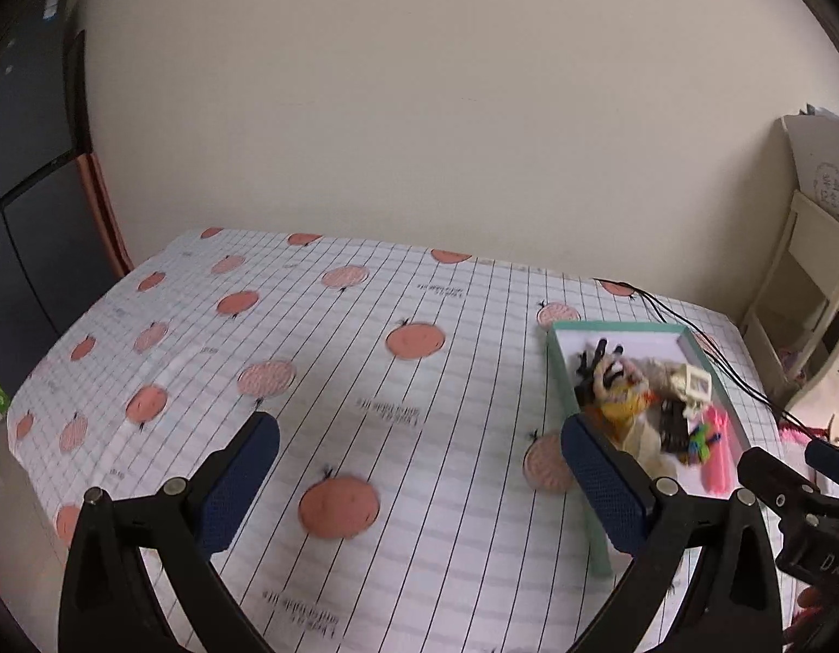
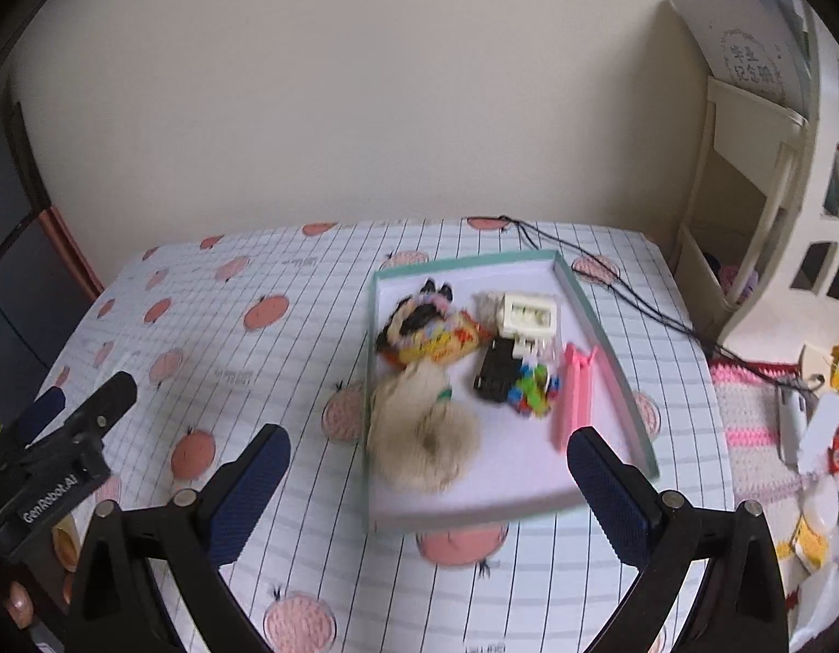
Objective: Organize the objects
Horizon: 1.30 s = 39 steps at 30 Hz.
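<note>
While both grippers hang above the desk point(image 2: 213, 326), neither has hold of anything. The left gripper point(image 1: 419, 449) has its blue-padded fingers point(image 1: 240, 484) spread wide, with only the checked, peach-printed cloth point(image 1: 365, 381) showing between them; its right finger overlaps the near left edge of the tray in that view, but whether it touches cannot be told. The right gripper point(image 2: 427, 465) is likewise wide open, its fingers point(image 2: 248, 492) framing the near end of the tray, nothing clamped between them.

On the right part of the desk lies the shallow green-rimmed tray point(image 2: 604, 326), and the gathered things sit inside it. A fluffy beige plush point(image 2: 419, 430) fills its near left part. Just beyond that lies a colourful snack packet point(image 2: 441, 343) with a black and pastel hair item point(image 2: 414, 310) on it. A cream block model point(image 2: 528, 318) stands at the far middle, a small black object point(image 2: 495, 370) just near of it, then a cluster of bright bricks point(image 2: 534, 389). A pink clip point(image 2: 574, 394) lies along the right wall.

Black cords point(image 2: 610, 277) trail off the far right corner toward a cream shelf unit point(image 2: 757, 190).
</note>
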{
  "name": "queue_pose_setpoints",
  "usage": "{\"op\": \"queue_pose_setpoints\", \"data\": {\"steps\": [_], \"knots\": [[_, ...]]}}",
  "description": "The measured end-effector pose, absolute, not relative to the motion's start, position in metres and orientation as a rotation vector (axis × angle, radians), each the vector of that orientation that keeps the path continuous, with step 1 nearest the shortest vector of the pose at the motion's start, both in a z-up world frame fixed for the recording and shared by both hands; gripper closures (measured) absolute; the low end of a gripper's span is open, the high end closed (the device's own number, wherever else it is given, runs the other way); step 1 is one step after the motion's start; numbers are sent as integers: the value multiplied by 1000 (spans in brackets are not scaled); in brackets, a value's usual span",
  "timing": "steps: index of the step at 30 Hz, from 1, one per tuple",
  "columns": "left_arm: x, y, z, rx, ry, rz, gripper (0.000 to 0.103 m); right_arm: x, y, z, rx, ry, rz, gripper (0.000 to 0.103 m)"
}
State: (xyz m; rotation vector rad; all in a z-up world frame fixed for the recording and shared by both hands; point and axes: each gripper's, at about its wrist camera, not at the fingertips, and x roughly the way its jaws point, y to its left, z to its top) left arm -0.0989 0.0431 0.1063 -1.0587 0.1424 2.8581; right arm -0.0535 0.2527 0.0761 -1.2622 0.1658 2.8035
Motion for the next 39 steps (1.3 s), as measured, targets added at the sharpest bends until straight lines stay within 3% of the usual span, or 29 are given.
{"op": "queue_pose_setpoints", "data": {"steps": [20, 39], "knots": [[1, -8, 29, -1165, 66, 2808, 0, 41, 240, 1, -1293, 180, 2771, 0], [-9, -12, -43, -1359, 67, 2785, 0, 38, 237, -53, -1349, 101, 2704, 0]]}}
